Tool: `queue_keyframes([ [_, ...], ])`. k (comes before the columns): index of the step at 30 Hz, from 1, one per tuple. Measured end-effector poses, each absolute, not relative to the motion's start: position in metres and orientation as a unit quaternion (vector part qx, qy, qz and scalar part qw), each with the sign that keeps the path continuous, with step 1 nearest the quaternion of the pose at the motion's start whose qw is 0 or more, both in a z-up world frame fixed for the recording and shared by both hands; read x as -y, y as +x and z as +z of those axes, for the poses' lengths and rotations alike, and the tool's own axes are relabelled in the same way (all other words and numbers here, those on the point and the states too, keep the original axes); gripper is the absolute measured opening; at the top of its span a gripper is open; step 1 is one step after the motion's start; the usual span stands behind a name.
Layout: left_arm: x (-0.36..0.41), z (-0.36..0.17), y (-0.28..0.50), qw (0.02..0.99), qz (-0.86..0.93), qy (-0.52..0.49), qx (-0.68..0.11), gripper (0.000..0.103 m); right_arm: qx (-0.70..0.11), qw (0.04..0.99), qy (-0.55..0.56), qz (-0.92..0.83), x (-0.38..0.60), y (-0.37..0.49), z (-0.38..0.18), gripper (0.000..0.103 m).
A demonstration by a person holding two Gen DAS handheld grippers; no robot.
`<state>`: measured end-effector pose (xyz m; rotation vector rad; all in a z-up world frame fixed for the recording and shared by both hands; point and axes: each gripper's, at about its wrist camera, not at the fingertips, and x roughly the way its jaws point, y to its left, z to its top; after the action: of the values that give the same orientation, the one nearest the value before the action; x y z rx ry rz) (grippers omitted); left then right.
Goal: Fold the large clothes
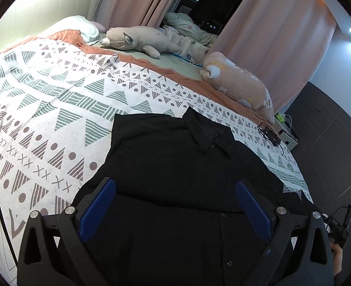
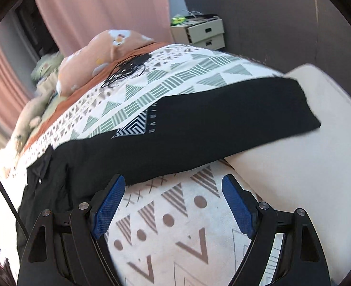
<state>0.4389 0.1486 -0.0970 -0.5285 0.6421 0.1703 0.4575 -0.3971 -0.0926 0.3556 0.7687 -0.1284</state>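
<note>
A large black button-up shirt (image 1: 165, 166) lies flat on the patterned bedspread (image 1: 44, 109), collar toward the far side. My left gripper (image 1: 175, 188) is open, hovering over the shirt's middle, holding nothing. In the right wrist view the shirt's sleeve (image 2: 223, 121), with a white geometric print, stretches out to the right over the bedspread (image 2: 175, 214) and a cream cushion (image 2: 306, 166). My right gripper (image 2: 173, 186) is open and empty, just below the sleeve's lower edge. The right gripper also shows at the left wrist view's right edge (image 1: 340, 224).
A grey plush toy (image 1: 139, 40) and a peach plush pillow (image 1: 237, 81) lie at the far side of the bed. A tangle of black cable (image 2: 127, 69) rests on the bedspread. Cream drawers (image 2: 204, 33) stand by the dark wall. Pink curtains (image 1: 270, 35) hang behind.
</note>
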Motion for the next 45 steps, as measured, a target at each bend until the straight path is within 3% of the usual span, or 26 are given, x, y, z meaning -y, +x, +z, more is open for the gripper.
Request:
queue_keyframes([
  [3,-0.146,-0.100,0.443,0.911,0.086,-0.247,-0.318,0.103,-0.372,0.904,0.205,-0.058,0.410,0.462,-0.104,0.082],
  [9,-0.146,-0.104,0.446,0.909,0.095,-0.240,-0.328,0.103,-0.368,0.890,0.256,-0.076,0.434,0.490,-0.127,0.070],
  [13,-0.150,-0.105,0.445,0.907,0.104,-0.242,-0.328,0.103,-0.373,0.883,0.267,-0.094,0.446,0.508,-0.137,0.029],
  [16,-0.155,-0.107,0.443,0.903,0.111,-0.250,-0.331,0.103,-0.355,0.898,0.243,-0.091,0.439,0.510,-0.120,0.006],
  [30,-0.177,-0.095,0.428,0.900,0.104,-0.278,-0.318,0.103,-0.240,0.965,0.102,0.013,0.292,0.468,0.026,0.001],
  [45,-0.223,-0.089,0.402,0.888,0.097,-0.351,-0.282,0.103,-0.280,0.953,0.069,0.097,0.167,0.481,0.024,0.001],
])
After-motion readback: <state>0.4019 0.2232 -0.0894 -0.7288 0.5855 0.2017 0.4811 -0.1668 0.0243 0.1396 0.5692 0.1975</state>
